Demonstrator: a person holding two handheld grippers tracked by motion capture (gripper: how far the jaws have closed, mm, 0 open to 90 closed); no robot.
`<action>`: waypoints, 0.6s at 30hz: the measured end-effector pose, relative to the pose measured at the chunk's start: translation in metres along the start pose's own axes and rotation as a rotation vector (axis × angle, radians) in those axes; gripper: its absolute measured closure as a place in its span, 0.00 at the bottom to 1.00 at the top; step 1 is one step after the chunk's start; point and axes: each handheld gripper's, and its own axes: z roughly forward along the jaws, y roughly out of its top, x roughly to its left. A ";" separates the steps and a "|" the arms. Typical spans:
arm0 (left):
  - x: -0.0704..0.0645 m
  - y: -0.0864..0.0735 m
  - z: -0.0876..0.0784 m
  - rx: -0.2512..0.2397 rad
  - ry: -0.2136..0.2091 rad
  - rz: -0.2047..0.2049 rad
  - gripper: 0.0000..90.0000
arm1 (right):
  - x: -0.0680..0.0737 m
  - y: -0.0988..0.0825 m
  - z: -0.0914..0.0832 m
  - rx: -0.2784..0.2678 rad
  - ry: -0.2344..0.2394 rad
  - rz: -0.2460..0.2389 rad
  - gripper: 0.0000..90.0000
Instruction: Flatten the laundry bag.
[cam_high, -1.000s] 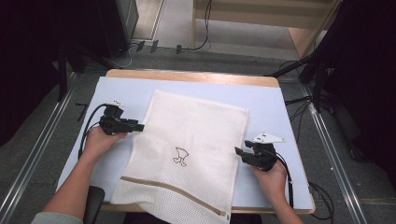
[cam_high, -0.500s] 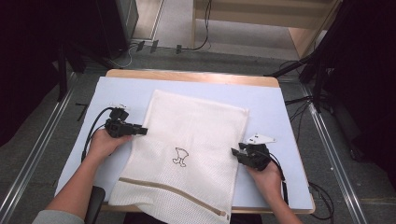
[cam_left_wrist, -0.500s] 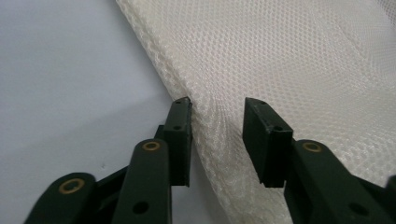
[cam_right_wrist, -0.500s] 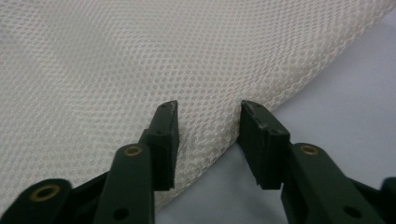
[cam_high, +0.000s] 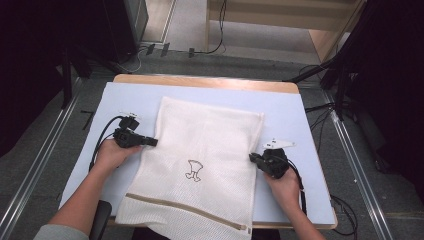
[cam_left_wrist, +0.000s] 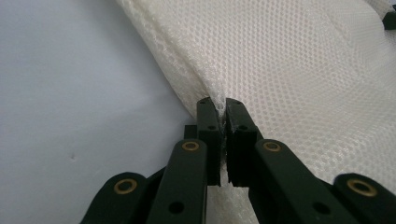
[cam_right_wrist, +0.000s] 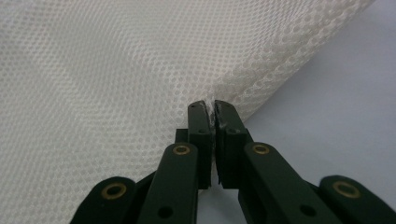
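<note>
- High view: above the person's side, looking forward and down over the whole surface (cam_high: 300, 115).
- Both tool views: very near, along black jaws, apparently low, sharing the mesh bag (cam_high: 205, 150) edges.

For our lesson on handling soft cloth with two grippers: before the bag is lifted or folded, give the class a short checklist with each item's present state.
1. Left gripper clamped on the white mesh bag at its left edge: ok; its jaws have just been closing, with mesh pinched between them.
2. Right gripper clamped on the bag's right edge: ok; jaws have just been closing, mesh between them.
3. Both grips at about matching height along the bag: ok in the high view.
4. Bag lying flat on the table: ok, apart from its near end hanging over the table edge.
5. Zipper fully shut: cannot tell.
6. How many layers each grip has caught: cannot tell.
</note>
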 end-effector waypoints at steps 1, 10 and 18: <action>0.000 0.000 -0.002 -0.009 0.001 -0.004 0.97 | -0.002 0.003 -0.001 -0.013 -0.002 0.006 0.98; -0.004 0.007 -0.010 -0.075 0.039 -0.011 0.97 | -0.023 0.028 0.008 -0.025 0.010 0.038 0.98; 0.011 0.019 -0.007 -0.092 0.069 -0.045 0.97 | -0.041 0.054 0.026 -0.025 0.026 0.033 0.98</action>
